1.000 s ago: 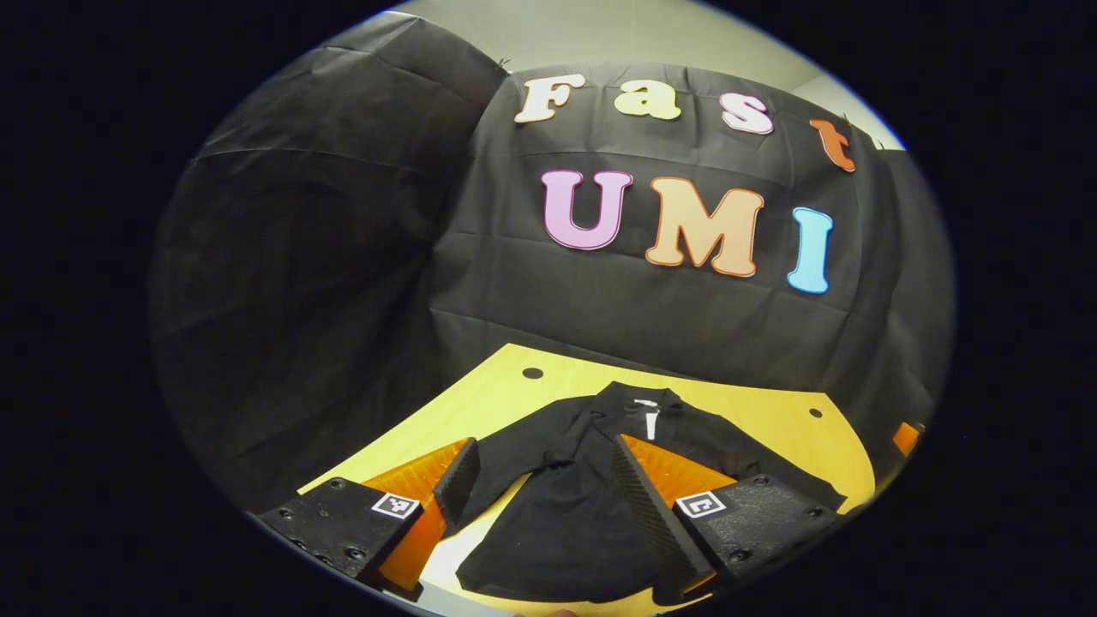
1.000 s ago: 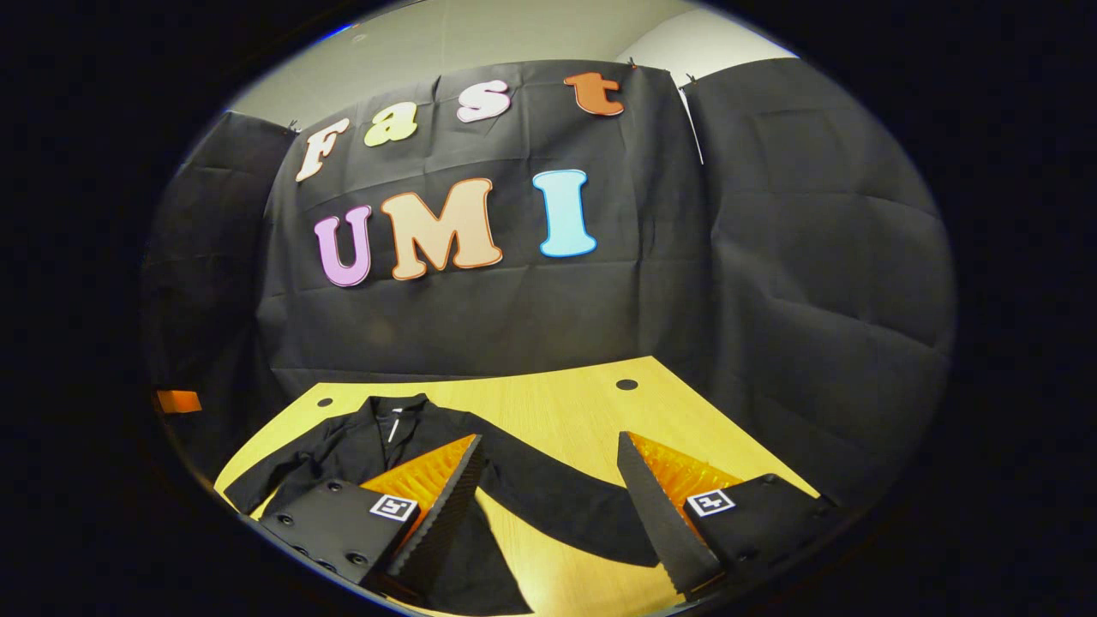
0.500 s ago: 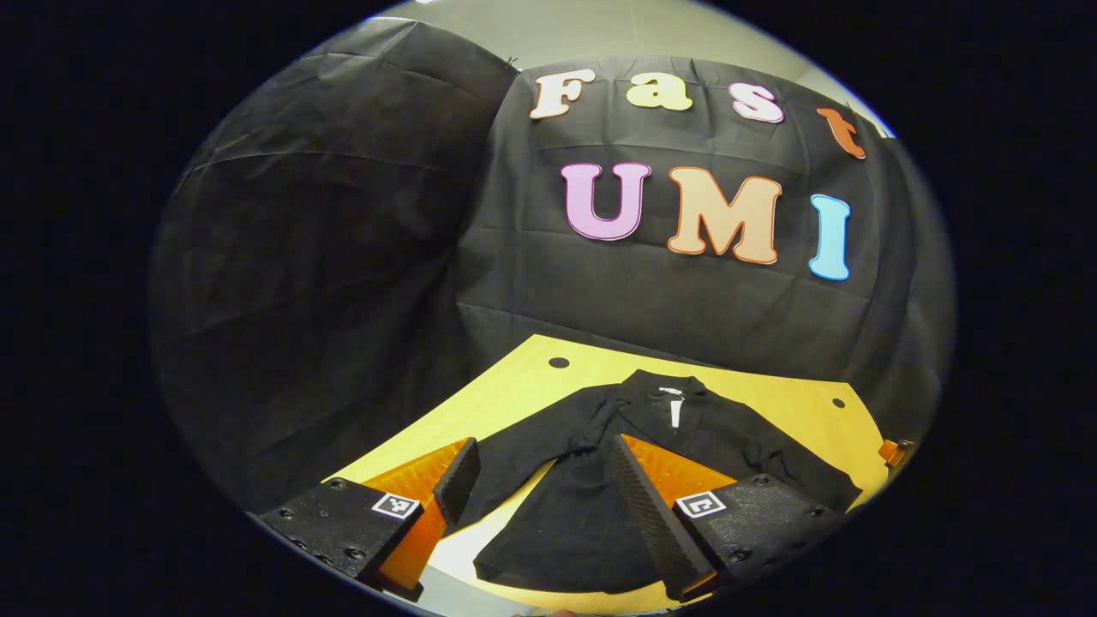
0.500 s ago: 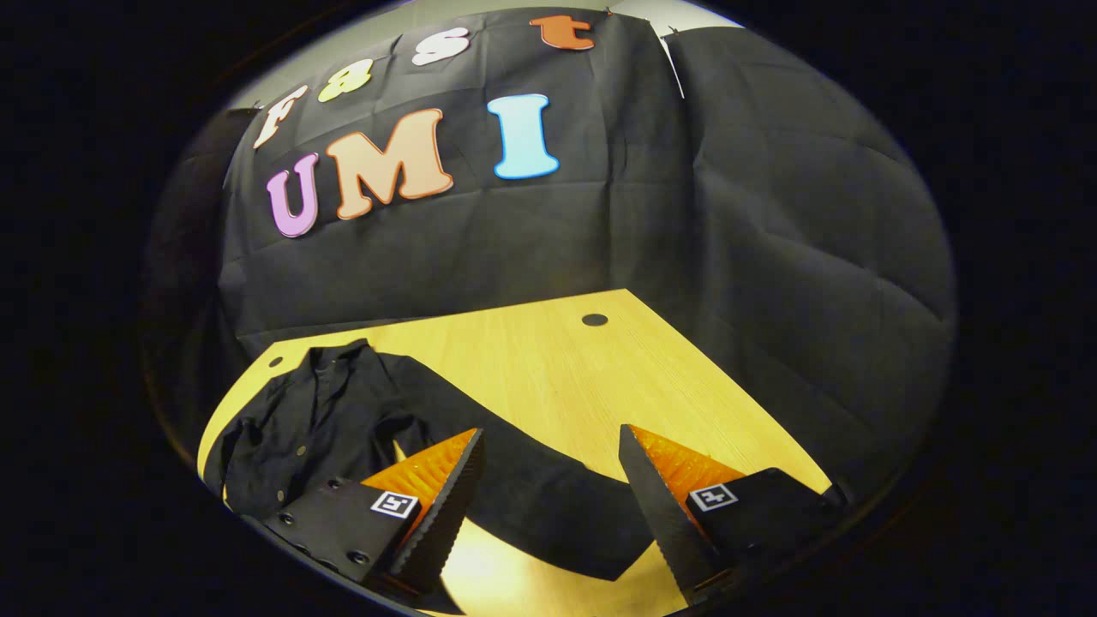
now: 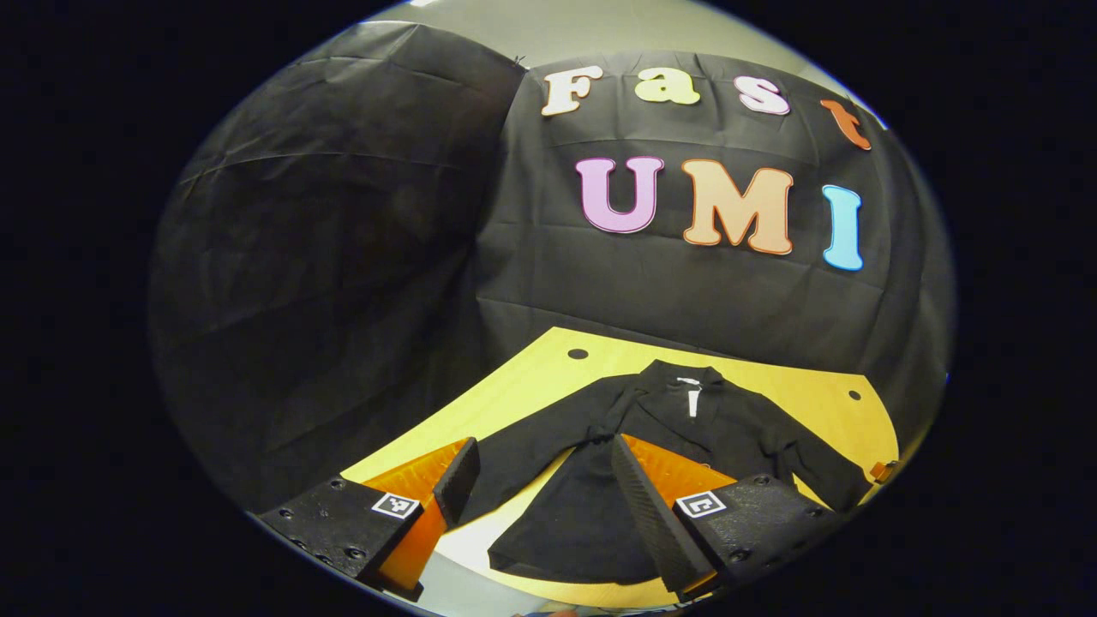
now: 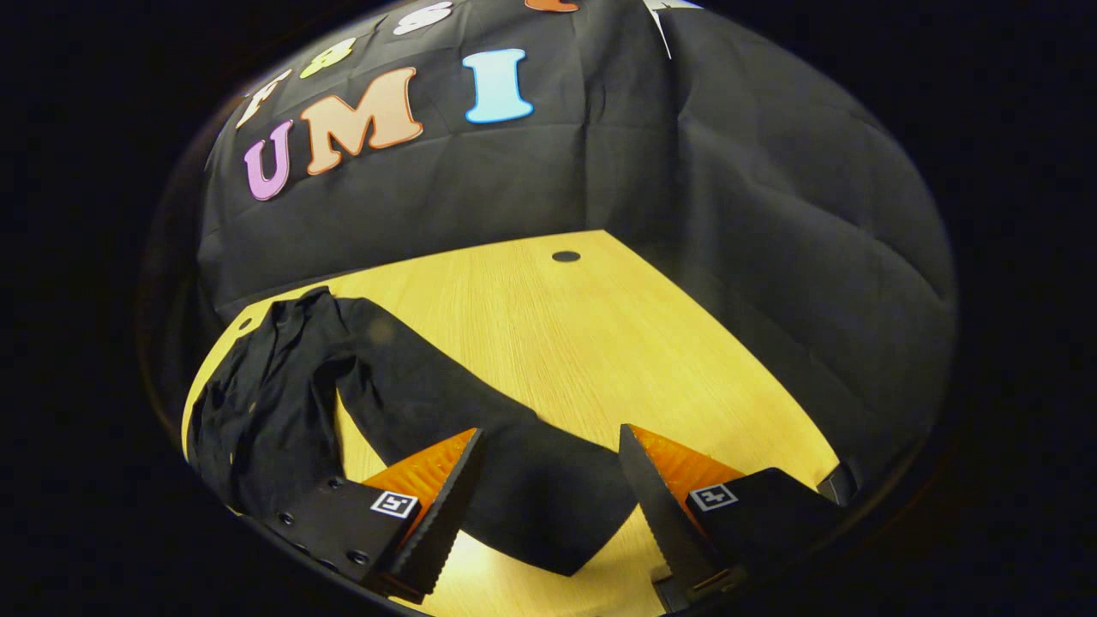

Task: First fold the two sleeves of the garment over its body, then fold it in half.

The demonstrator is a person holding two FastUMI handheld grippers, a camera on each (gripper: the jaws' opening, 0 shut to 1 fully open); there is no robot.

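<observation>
- Garment [image 5: 677, 420] lies flat on the desk [image 5: 531, 386], collar toward the far wall, hem toward the near edge, sleeves spread out sideways.
- Left gripper [image 5: 540, 480] hovers over the hem, fingers released.
- Right gripper [image 6: 548, 488] straddles the sleeve [image 6: 480, 428] end, fingers spread apart.

Probably a recording booth: black cloth walls [image 5: 343, 257] around a wooden table [image 6: 583, 343].

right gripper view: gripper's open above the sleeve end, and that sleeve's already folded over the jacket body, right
Not quite. In the right gripper view the right gripper is open above the sleeve end, but that sleeve still lies stretched out flat on the table, away from the jacket body, not folded over it.
</observation>
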